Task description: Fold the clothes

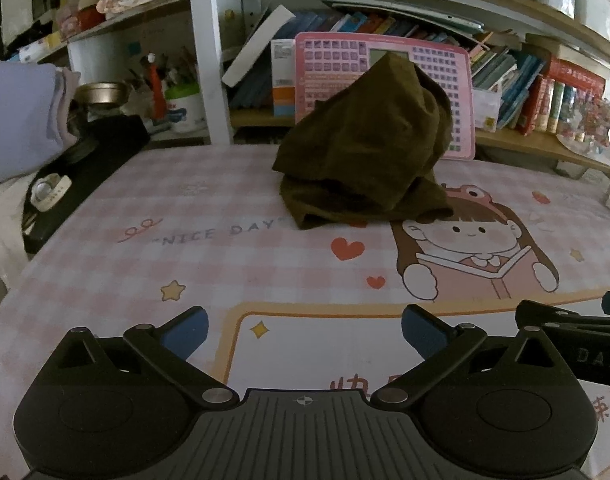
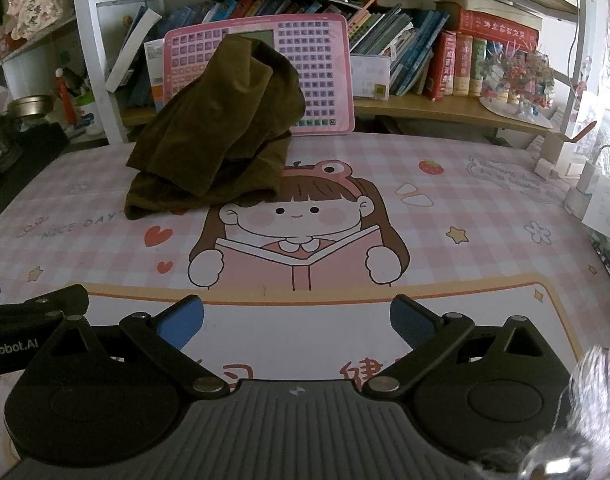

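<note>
A dark olive-brown garment [image 1: 365, 148] lies crumpled in a heap at the far side of the pink checked table mat [image 1: 185, 208], leaning against a pink keyboard toy. It also shows in the right wrist view [image 2: 217, 136], at the far left. My left gripper [image 1: 305, 332] is open and empty, low over the mat's near edge, well short of the garment. My right gripper [image 2: 297, 320] is open and empty too, beside the left one, whose body shows at the left edge [image 2: 33, 312].
A pink keyboard toy [image 2: 317, 72] stands behind the garment against a bookshelf full of books [image 2: 465, 60]. A black case [image 1: 85, 176] and folded lilac cloth [image 1: 21, 120] lie at the left. Chargers and papers [image 2: 585, 192] sit at the right edge.
</note>
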The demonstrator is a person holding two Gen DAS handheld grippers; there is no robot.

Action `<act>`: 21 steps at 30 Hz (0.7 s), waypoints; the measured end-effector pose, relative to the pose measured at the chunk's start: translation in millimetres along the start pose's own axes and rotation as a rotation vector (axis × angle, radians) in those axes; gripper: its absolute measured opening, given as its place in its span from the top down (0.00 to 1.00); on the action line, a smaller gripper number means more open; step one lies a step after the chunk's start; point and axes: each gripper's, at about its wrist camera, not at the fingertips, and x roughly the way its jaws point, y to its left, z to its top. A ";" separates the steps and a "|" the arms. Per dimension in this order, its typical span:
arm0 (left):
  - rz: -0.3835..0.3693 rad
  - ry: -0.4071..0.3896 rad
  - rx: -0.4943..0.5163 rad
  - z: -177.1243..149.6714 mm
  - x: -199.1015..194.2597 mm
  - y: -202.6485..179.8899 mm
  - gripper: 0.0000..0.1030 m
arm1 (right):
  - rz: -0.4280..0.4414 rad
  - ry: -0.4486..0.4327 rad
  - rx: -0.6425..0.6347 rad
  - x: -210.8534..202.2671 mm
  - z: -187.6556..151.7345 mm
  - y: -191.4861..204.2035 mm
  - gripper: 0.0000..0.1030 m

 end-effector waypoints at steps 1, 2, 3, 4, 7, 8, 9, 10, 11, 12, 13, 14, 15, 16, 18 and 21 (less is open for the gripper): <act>0.001 0.000 0.001 0.1 -0.2 0.1 0.00 | 0.000 -0.001 0.000 -0.1 0.1 -0.2 0.02; 0.003 0.000 0.002 0.2 -0.4 -0.1 0.00 | 0.001 -0.001 0.000 -0.2 0.2 -0.2 0.02; 0.005 -0.001 0.006 0.4 -0.5 -0.6 0.00 | 0.001 -0.002 0.000 -0.2 0.3 -0.3 0.02; 0.006 -0.001 0.010 0.7 -0.6 -1.2 0.00 | 0.002 -0.003 0.000 -0.4 0.4 -0.5 0.02; 0.012 -0.002 0.023 1.3 -0.8 -3.0 0.00 | 0.004 -0.006 0.000 -0.9 0.7 -1.3 0.02; 0.014 -0.001 0.026 1.3 -0.9 -3.5 0.00 | 0.004 -0.007 0.001 -1.1 0.7 -1.8 0.02; 0.015 0.000 0.029 1.2 -1.2 -3.9 0.00 | 0.005 -0.008 0.002 -1.4 0.7 -2.5 0.02; 0.020 0.002 0.030 1.2 -1.1 -4.3 0.00 | 0.006 -0.008 0.004 -1.6 0.6 -3.0 0.02; 0.026 0.005 0.030 1.1 -1.0 -4.7 0.00 | 0.006 -0.008 0.005 -1.7 0.5 -3.7 0.02; 0.030 0.007 0.029 1.1 -1.0 -5.0 0.00 | 0.007 -0.008 0.007 -1.9 0.6 -4.3 0.02; 0.032 0.010 0.026 1.1 -1.0 -5.1 0.00 | 0.007 -0.008 0.008 -2.0 0.7 -4.8 0.02; 0.033 0.010 0.027 0.9 -1.4 -5.8 0.00 | 0.009 -0.008 0.010 -2.2 0.6 -5.4 0.02; 0.034 0.010 0.029 0.7 -2.1 -6.7 0.00 | 0.009 -0.009 0.012 -2.5 0.4 -6.1 0.02; 0.034 0.010 0.032 0.4 -2.8 -7.6 0.00 | 0.010 -0.009 0.013 -2.7 0.1 -6.6 0.02; 0.036 0.010 0.036 -0.1 -4.1 -9.4 0.00 | 0.013 -0.010 0.016 -3.2 -0.2 -7.8 0.02; 0.037 0.009 0.042 -0.8 -6.1 -12.1 0.00 | 0.017 -0.011 0.019 -4.3 -0.1 -9.2 0.02</act>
